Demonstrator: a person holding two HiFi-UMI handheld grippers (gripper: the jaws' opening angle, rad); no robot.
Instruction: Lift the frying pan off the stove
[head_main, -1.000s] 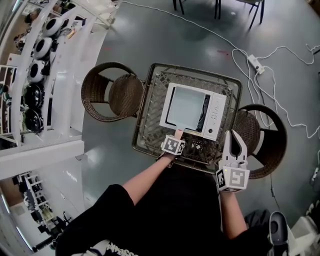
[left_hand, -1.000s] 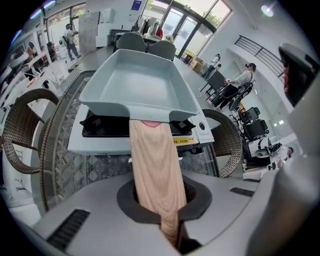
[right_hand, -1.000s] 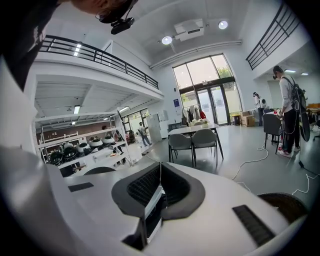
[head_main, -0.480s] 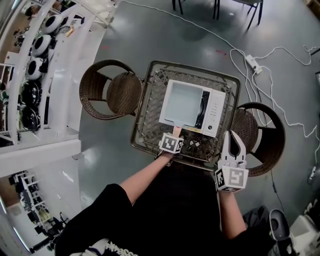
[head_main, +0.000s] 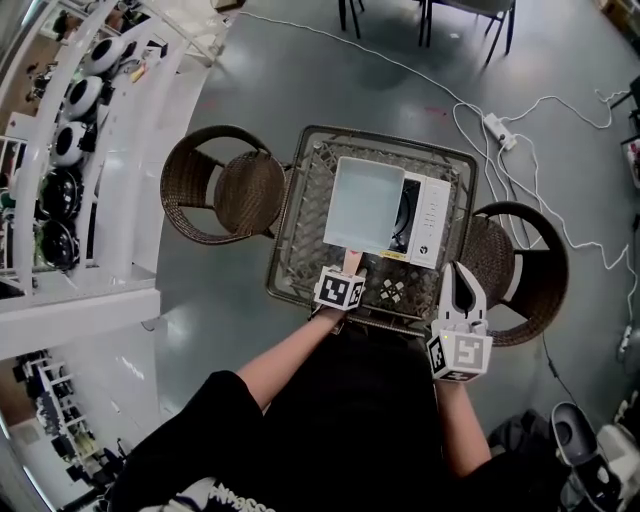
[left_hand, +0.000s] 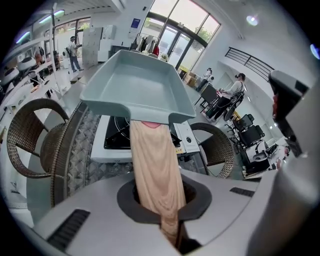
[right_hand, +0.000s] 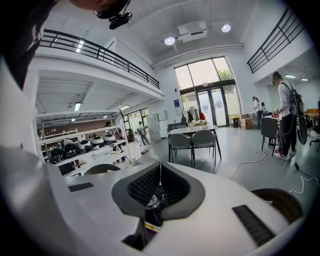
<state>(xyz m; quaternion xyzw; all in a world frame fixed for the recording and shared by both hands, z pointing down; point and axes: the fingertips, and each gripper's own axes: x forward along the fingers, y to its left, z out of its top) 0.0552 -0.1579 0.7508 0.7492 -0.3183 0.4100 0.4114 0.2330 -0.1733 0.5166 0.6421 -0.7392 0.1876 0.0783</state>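
Head view with both gripper views. The left gripper (head_main: 349, 272) was clenched on the beige handle (head_main: 352, 260) of the square, pale blue-grey pan (head_main: 365, 203). Its jaws were pressed against the handle's two sides. The left gripper view showed the handle running straight out from between the jaws to the pan. The pan was empty and held in the air, above the stove (head_main: 432, 215) and apart from it, with the black cooktop (left_hand: 116, 140) visible below its near edge. From above, the pan covered the stove's left part and left the control strip bare at the right. The stove stood on a wicker table (head_main: 290, 250). The right gripper (head_main: 462, 278) was closed on nothing, its jaws meeting in a thin seam, and hung over the table's near right corner, well apart from the pan. One chair (head_main: 215, 190) stood at the table's left, a second chair (head_main: 525, 270) at its right. A white cable (head_main: 520, 135) lay on the grey floor (head_main: 300, 70).
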